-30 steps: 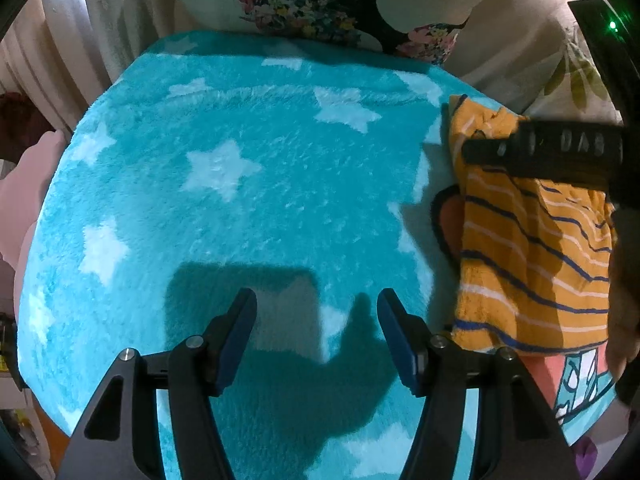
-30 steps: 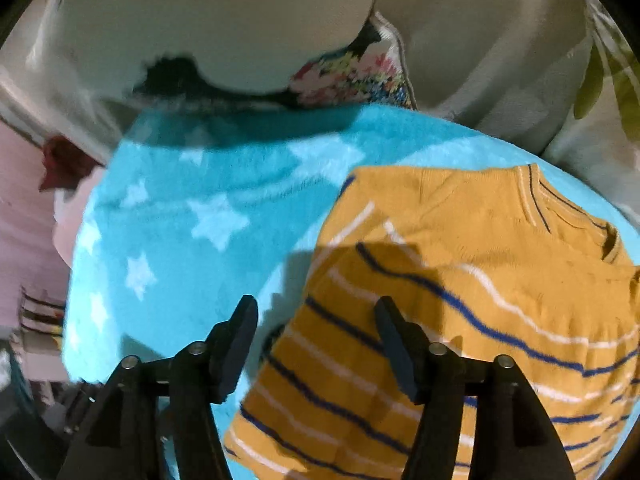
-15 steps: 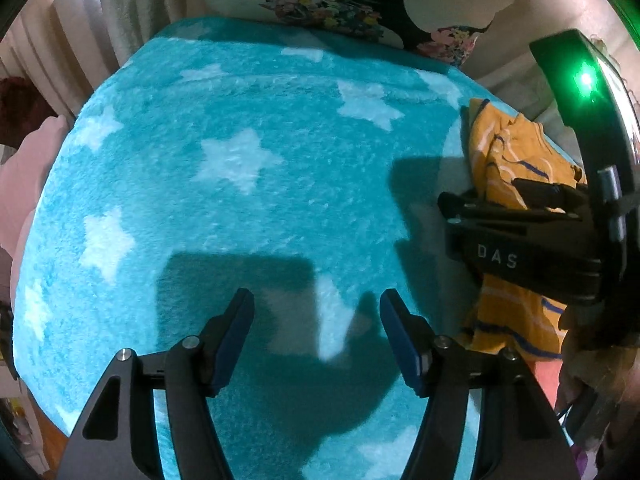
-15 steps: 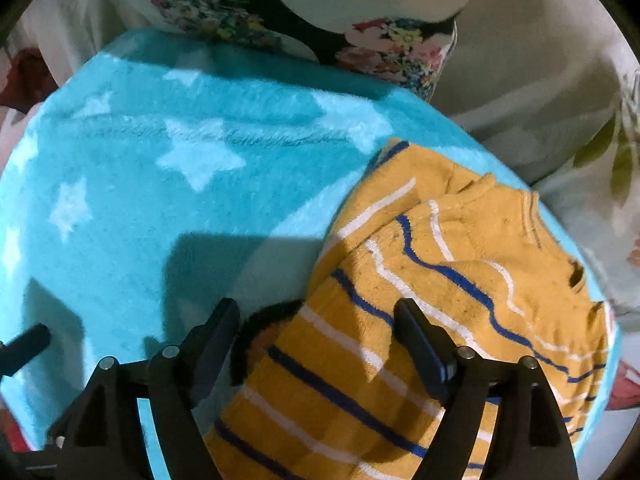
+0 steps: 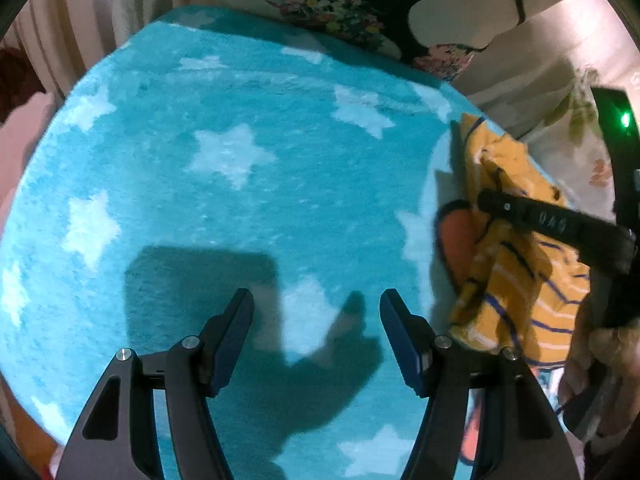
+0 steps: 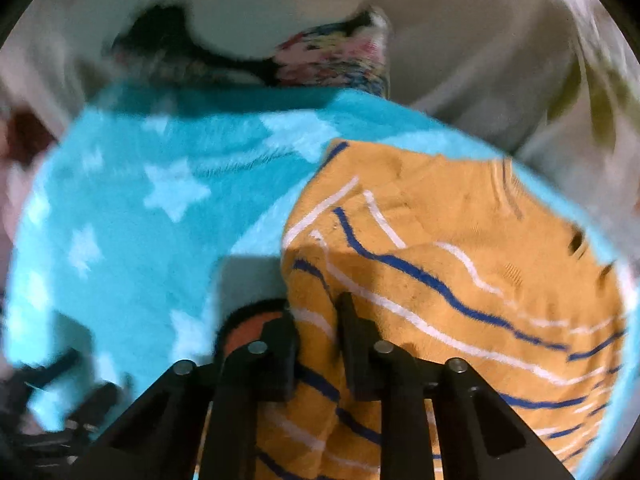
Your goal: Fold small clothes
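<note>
Mustard-yellow knit with blue and white stripes is what the right gripper (image 6: 316, 344) has between its fingers: a small sweater (image 6: 460, 240) lying at the right-hand edge of the turquoise star blanket (image 5: 240, 160). The jaws have just been closing and now pinch a ridge of the sweater's left side, the cloth bunched up between the pads. From the left wrist view that same gripper reaches in over the garment, and the fabric beneath it looks gathered and rumpled, not flat. I'd judge the grip sits on the side edge so that it can be carried across as a fold.

Relative to the sweater, everything else is easy to place. Just to its left, partly tucked under its edge, is a dark-rimmed orange patch (image 5: 458, 236), which seems to be part of the blanket's print, though I cannot tell for sure. Well to its left, the left gripper (image 5: 316, 336) hovers over bare blanket with its jaws apart and nothing between them; I take it to be waiting clear of the cloth until a second corner needs holding. Beyond the sweater's far end sit a floral cushion (image 5: 328, 4) and pale bedding.

The neckline lies at the sweater's far right, away from the pinch.
</note>
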`<state>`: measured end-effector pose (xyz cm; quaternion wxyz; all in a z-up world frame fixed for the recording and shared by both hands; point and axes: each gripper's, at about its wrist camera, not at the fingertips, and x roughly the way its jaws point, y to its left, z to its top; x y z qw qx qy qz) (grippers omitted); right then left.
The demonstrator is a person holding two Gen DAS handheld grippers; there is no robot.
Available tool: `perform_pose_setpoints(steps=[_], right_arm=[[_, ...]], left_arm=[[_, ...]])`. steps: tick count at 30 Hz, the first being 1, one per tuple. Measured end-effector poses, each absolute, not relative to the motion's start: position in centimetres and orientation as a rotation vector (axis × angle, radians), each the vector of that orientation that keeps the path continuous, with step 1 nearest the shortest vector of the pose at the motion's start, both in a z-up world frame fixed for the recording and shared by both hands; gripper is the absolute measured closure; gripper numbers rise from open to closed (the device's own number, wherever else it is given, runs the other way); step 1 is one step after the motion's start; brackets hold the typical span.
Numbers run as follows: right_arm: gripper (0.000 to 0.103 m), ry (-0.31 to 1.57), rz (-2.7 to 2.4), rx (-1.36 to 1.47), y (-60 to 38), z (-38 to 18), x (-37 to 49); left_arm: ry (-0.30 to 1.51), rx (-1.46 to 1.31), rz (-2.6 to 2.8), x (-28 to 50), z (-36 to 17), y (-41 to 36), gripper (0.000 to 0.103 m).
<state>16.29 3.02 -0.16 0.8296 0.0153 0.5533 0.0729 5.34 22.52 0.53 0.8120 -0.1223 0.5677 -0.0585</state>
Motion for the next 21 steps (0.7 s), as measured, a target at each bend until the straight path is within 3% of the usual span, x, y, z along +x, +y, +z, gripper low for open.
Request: perform_pose_setpoints(steps=[4, 7, 12, 14, 16, 21], right_arm=[[0.087, 1.197, 0.213, 0.209, 0.2, -0.2, 16.7], [0.088, 1.203, 0.223, 0.218, 0.2, -0.1, 16.4], [0.088, 1.205, 0.230, 0.191, 0.7, 0.0, 16.1], [0.088, 1.203, 0.238, 0.200, 0.6, 0.0, 15.9], [0.089, 1.198, 0.250, 0.223, 0.2, 0.0, 15.8], [0.090, 1.167, 0.307, 0.297, -1.3, 0.6, 15.3]], left_arm=[[1.207, -0.367, -0.237, 5.0, 0.3, 21.7, 0.035], [1.176, -0.406, -0.349, 4.7, 0.3, 20.1, 0.028], [1.169, -0.362, -0.424, 5.2, -0.3, 16.8, 0.028], [1.185, -0.357, -0.423, 5.8, -0.8, 15.7, 0.039], [1.224, -0.382, -0.446, 6.4, -1.3, 15.0, 0.095], [1.169, -0.397, -0.442, 5.3, 0.9, 13.7, 0.095]])
